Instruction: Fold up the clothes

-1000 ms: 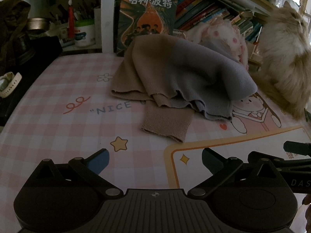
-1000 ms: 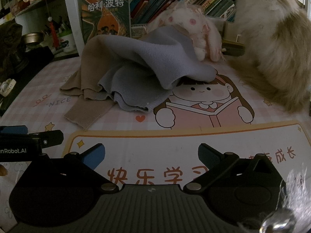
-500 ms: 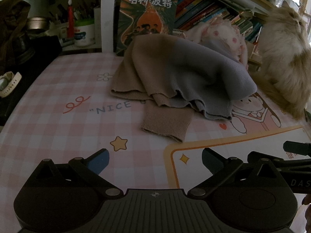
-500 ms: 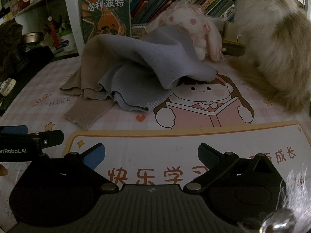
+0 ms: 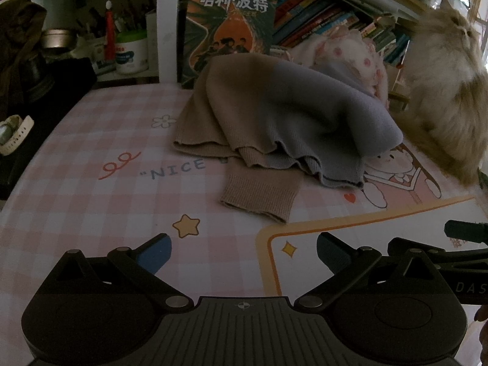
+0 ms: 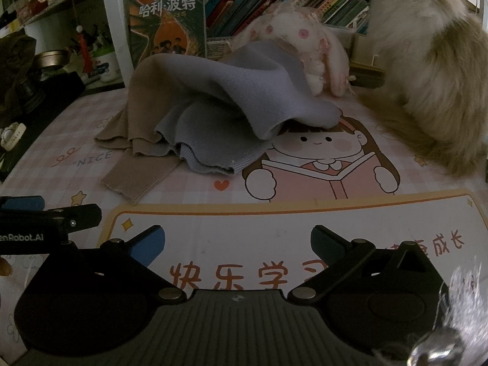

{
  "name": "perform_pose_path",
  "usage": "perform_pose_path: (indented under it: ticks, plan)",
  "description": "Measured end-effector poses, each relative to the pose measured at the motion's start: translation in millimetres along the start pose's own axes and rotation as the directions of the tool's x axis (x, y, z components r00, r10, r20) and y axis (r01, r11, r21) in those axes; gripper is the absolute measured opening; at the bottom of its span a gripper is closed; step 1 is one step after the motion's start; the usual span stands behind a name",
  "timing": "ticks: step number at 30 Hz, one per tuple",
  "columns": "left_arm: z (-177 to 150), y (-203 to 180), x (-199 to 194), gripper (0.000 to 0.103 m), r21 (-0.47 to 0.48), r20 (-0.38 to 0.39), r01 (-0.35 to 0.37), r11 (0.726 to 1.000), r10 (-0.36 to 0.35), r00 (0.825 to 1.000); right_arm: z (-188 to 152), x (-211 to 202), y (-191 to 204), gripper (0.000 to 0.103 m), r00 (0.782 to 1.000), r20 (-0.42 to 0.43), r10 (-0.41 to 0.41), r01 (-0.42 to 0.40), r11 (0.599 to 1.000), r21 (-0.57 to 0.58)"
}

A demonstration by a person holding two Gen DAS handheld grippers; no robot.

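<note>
Both claws sit low over the near edge of the table with their blue-tipped fingers spread wide and nothing between them. Seen from its own camera, the left gripper (image 5: 242, 251) hovers over the pink checked table mat (image 5: 91, 201), one fingertip near a printed yellow star (image 5: 186, 225) and the other over the corner of the mat's orange-bordered white panel. The right gripper (image 6: 238, 241) hangs over that same white panel, above a row of orange Chinese characters; it also shows at the right edge of the left view, and the left one shows at the left edge of the right view, so the two are side by side and apart.

Farther out, well clear of both sets of fingers, lies the sweater (image 5: 283, 122), a knit piece that is tan on its left side and grey-blue on its right. It is heaped in a crumpled mound rather than spread flat. One tan ribbed cuff (image 5: 259, 195) sticks out toward the grippers, lying flat on the mat beside the printed word "NICE". The grey-blue hem spills onto the cartoon girl reading a book (image 6: 320, 164).

Behind the mound, a pink-and-white plush rabbit (image 6: 305, 42) leans against its far side. A long-haired cat (image 6: 427, 61) sits at the right. A book with Chinese title lettering (image 5: 228, 24) stands upright against the shelves at the back.
</note>
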State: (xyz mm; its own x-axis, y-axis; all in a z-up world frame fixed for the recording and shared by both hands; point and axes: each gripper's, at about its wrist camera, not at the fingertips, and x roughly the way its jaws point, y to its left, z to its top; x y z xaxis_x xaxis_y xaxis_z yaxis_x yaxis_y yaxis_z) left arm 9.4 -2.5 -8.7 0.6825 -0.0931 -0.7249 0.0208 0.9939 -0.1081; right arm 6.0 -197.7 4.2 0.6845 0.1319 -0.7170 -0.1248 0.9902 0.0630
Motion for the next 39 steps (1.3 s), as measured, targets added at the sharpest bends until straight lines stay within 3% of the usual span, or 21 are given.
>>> perform_pose_path:
  ticks: [39]
  plan:
    - [-1.6, 0.8, 1.3, 0.103, 0.001, -0.010, 0.021, 1.000, -0.021, 1.000, -1.8, 1.5, 2.6, 0.103, 1.000, -0.014, -0.007, 0.007, 1.000, -0.009]
